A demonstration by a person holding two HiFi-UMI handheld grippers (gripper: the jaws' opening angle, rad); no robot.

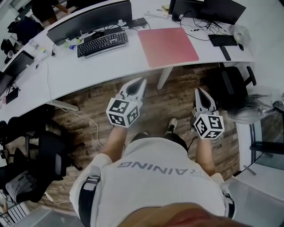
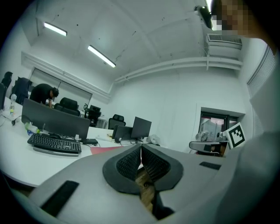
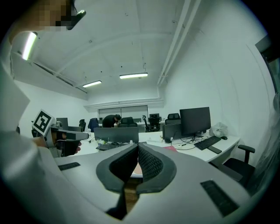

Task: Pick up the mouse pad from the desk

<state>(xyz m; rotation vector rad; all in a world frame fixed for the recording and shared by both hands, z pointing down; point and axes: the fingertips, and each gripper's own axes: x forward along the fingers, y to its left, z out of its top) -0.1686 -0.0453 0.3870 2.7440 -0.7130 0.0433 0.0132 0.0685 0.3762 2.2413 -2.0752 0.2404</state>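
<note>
I read the left gripper (image 1: pixel 143 81) as closed: its ribbed pads meet in a thin line and nothing sits between them. The right gripper (image 1: pixel 198 90) is the same, jaws pressed together and empty. Both point toward the desk (image 1: pixel 88 73) and hang over the wood floor (image 1: pixel 177 99) on the near side of its front edge, touching neither the desk nor each other. The left one is a little further forward. Behind the jaws I see the marker cubes, then the person's forearms and a white shirt (image 1: pixel 155 177) at the bottom of the head view. The mouse pad (image 1: pixel 167 45) is a pink rectangle lying flat on the desk. Its front side runs close to the desk's near edge, ahead of the gap between the two grippers and apart from both. To its left a black keyboard (image 1: pixel 103 43) sits in front of a wide dark monitor (image 1: pixel 91 20). Toward the desk's right corner there is a second keyboard (image 1: pixel 222 40) below another monitor (image 1: pixel 208 9), with loose cables between them. A dark office chair (image 1: pixel 235 86) stands off the desk's right end. In the right gripper view a person (image 3: pixel 111 120) bends over a desk far across the room.
</note>
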